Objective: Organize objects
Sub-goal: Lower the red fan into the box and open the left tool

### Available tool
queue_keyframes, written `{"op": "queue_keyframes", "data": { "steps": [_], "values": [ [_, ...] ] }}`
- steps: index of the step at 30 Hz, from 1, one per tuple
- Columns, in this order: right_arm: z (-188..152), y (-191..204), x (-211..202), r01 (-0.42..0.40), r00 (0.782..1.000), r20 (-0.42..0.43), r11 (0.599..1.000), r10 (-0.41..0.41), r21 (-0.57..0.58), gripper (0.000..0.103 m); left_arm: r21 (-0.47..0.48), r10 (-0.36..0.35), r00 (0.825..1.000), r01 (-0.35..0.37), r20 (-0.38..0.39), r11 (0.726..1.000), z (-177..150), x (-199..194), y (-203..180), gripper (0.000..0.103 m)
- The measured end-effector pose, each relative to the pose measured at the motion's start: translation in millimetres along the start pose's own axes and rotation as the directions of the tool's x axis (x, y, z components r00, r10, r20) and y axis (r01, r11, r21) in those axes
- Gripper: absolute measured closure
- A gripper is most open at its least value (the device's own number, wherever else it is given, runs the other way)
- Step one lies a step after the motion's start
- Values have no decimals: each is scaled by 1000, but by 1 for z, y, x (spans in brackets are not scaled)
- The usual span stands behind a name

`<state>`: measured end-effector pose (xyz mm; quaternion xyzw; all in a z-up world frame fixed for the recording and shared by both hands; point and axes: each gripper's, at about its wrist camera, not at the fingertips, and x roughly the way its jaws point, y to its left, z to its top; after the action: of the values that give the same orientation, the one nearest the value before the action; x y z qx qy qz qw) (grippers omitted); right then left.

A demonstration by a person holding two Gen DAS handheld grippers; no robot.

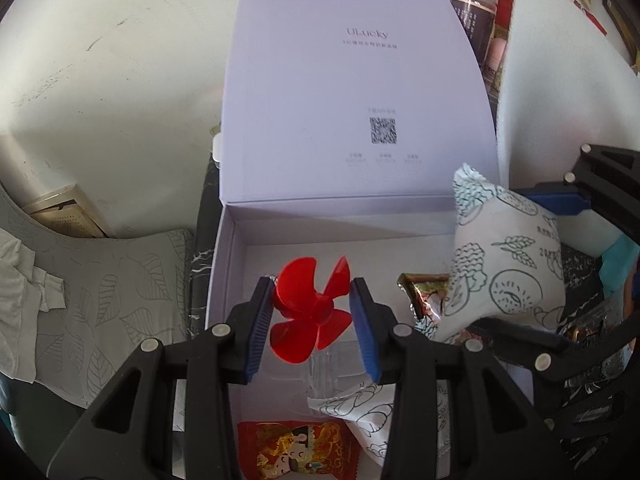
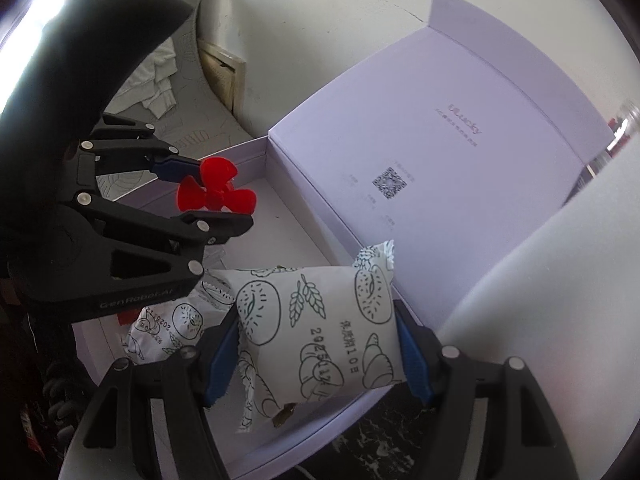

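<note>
Both tools loaded over an open white gift box.

The left tool is clamped on a glossy red plastic propeller above the box; the right tool is clamped on a puffy white snack packet printed with bread drawings, over the box's near corner. Inside the matte cardboard box lie a red printed sachet, a second white packet and a crinkled foil wrapper. The raised lid blocks the far side; a white foam slab and a clear jar stand behind on the dark marbled bench.
</note>
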<state>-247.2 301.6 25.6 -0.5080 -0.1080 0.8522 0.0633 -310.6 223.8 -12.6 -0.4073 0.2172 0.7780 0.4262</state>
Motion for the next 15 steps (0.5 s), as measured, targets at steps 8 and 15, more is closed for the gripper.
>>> {"op": "queue_keyframes", "data": {
  "steps": [8,15],
  "values": [
    [10,2,16,6,998,-58,997,-10,-83,32,-34,-51,996,49,-71,998,-3,19,6,66],
    [13,1,17,-11,998,-70,994,3,-111,32,-62,-62,994,57,-85,996,-2,27,10,65]
  ]
}}
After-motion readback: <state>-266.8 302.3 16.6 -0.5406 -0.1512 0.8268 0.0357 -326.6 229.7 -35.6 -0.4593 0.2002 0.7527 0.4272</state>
